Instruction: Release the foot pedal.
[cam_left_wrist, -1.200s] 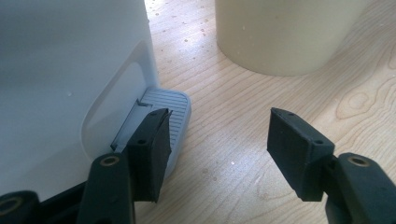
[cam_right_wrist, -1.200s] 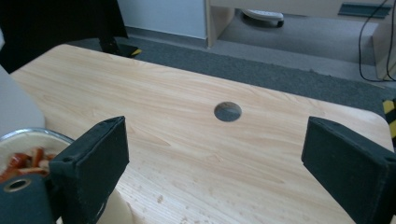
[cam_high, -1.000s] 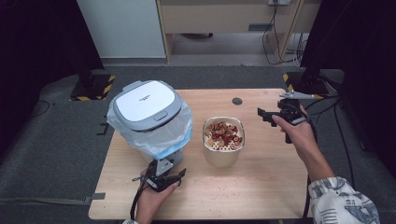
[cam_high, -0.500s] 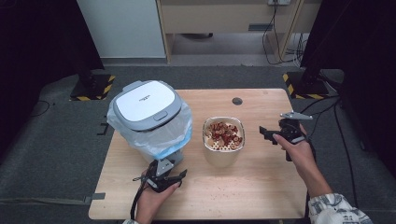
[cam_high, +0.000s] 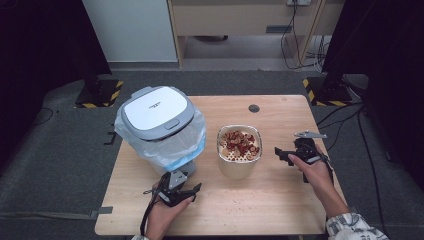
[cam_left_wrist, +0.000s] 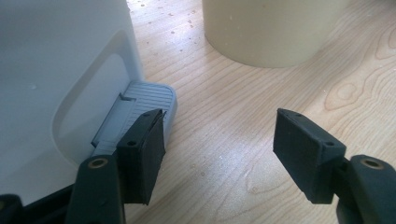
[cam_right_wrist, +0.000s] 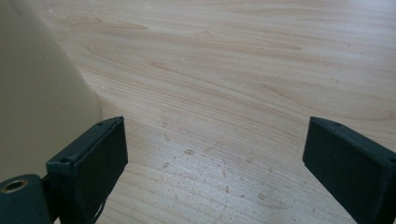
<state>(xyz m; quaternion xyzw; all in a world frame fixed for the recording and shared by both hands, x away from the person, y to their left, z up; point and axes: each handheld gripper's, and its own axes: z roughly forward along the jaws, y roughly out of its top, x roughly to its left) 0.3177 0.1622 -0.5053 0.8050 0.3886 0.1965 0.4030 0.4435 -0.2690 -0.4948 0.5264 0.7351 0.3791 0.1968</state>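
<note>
The cup (cam_high: 239, 156) of scraps stands full on the bench (cam_high: 280, 210), just right of the closed bin (cam_high: 160, 125); nothing has been emptied, so lid opening and tipping probably remain. The left hand-held gripper (cam_left_wrist: 219, 154), empty, has just been opening beside the pedal (cam_left_wrist: 140, 105). The right hand-held gripper (cam_high: 286, 152), jaws apart and empty, has come down from its earlier raised position beside the cup.

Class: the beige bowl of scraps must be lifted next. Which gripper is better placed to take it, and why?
Probably the right gripper: its open jaws are level with the bowl and beside its wall. The left gripper, jaws just opened, sits at the bin's pedal, with the bowl farther off.
</note>
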